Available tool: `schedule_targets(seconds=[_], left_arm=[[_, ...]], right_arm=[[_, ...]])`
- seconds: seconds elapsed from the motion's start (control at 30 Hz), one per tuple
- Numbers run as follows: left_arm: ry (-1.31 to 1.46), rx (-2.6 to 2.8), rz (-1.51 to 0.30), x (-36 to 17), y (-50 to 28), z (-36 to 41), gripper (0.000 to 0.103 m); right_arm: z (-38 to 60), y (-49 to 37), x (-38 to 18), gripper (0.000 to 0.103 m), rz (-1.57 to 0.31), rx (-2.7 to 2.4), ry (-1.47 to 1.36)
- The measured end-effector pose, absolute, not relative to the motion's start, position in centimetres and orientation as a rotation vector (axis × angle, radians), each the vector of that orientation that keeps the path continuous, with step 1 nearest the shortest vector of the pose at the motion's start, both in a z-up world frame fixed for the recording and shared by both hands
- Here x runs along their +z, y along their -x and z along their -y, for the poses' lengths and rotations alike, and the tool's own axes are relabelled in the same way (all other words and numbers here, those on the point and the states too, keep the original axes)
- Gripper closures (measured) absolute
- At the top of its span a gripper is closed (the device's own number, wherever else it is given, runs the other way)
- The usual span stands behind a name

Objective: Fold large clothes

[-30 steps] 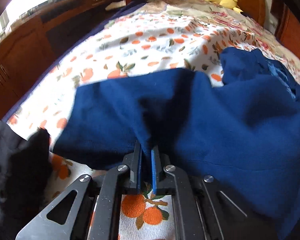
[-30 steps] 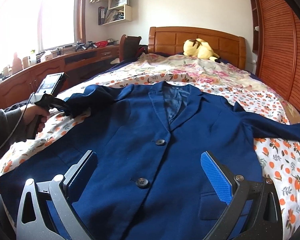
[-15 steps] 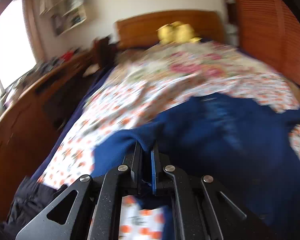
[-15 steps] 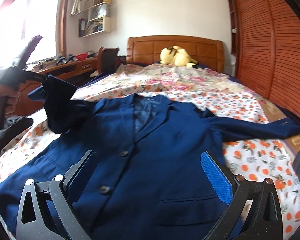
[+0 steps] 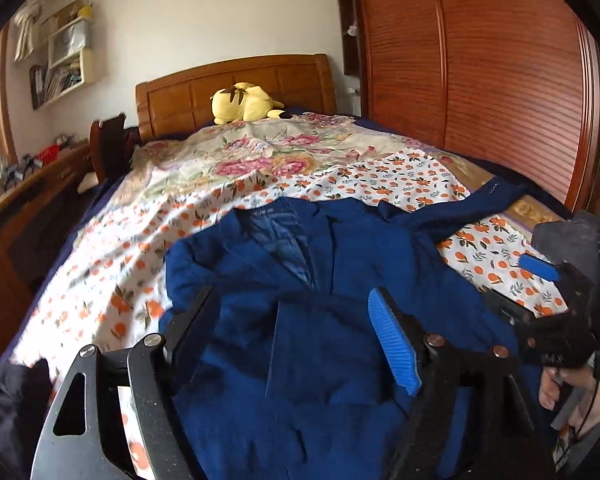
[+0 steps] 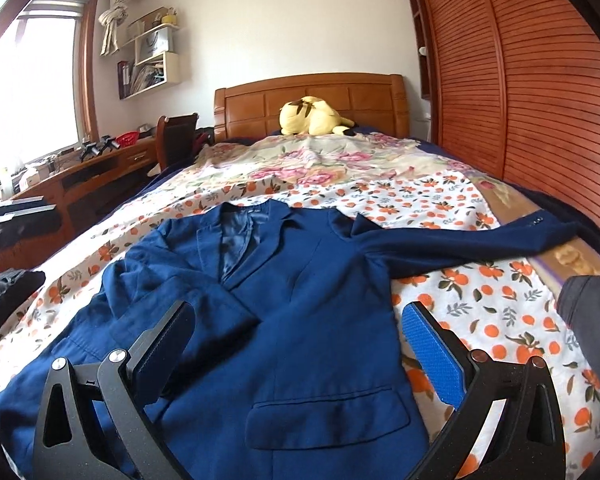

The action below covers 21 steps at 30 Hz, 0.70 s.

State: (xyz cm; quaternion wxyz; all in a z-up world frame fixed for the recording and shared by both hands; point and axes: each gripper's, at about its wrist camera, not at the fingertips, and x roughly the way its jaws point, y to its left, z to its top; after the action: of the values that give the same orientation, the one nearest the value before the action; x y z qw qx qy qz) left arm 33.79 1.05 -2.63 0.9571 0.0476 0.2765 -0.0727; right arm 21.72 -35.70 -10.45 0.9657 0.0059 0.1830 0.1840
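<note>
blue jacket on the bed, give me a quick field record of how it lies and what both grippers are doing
garment: blue jacket, front up, collar toward the headboard
near sleeve: folded in over the chest
far sleeve: stretched out sideways on the bedspread
left gripper: fingers have just been opening, nothing between them, above the jacket
right gripper: open, nothing held
bedspread: orange print
also on bed: yellow plush toy by the headboard

Yellow plush toy (image 6: 314, 117) sits by the wooden headboard (image 6: 312, 96), floral bedspread (image 6: 324, 168) underneath, slatted wardrobe (image 6: 516, 80) alongside.
</note>
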Motion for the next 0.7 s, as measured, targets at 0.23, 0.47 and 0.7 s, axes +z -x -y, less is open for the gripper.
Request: schedule_targets(seconds=[0.23, 0.47, 0.7], left_arm=[[-0.076, -0.070, -0.559, -7.2, -31.9, -4.0, 0.026], [-0.062, -0.045, -0.565, -11.2, -30.6, -6.0, 0.026], [0.020, -0.037, -0.541, -12.0, -29.8, -7.8, 0.026]], right_arm=[[34.3, -23.7, -11.2, 0.000, -0.414, 0.417, 0.016], [33.3, -25.5, -12.0, 0.000, -0.461, 0.445, 0.054], [32.0, -26.2, -12.7, 0.000, -0.502, 0.483, 0.103]])
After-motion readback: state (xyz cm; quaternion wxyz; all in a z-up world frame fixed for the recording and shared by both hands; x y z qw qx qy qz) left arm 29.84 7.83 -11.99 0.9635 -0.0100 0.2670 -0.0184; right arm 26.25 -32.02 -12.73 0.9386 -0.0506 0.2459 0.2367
